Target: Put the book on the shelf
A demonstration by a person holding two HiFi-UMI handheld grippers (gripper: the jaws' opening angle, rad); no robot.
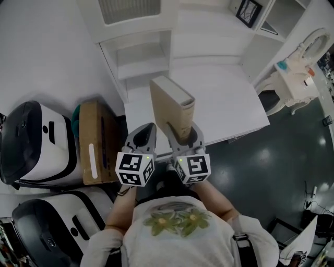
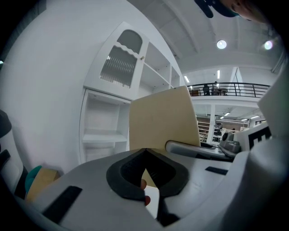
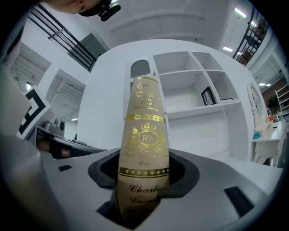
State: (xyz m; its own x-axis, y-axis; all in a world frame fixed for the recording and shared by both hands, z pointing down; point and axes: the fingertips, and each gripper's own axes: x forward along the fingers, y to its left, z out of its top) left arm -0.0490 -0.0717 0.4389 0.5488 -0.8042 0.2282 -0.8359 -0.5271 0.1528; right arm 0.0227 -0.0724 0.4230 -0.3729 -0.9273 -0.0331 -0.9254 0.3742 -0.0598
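Right hand-held gripper [image 1: 183, 135] clamped on one book [image 1: 169, 101]; left hand-held gripper [image 1: 148, 127] together, empty.

Cardboard box [image 1: 98, 133], perhaps black-and-white cases [image 1: 31, 141], white desk [image 1: 229, 99], framed picture [image 1: 249, 11]

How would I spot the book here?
Find the white desk with white shelves. In front, the right gripper holds the book by one end. Unlike the flat brown cardboard box nearby, it is tan with a gold-printed spine.
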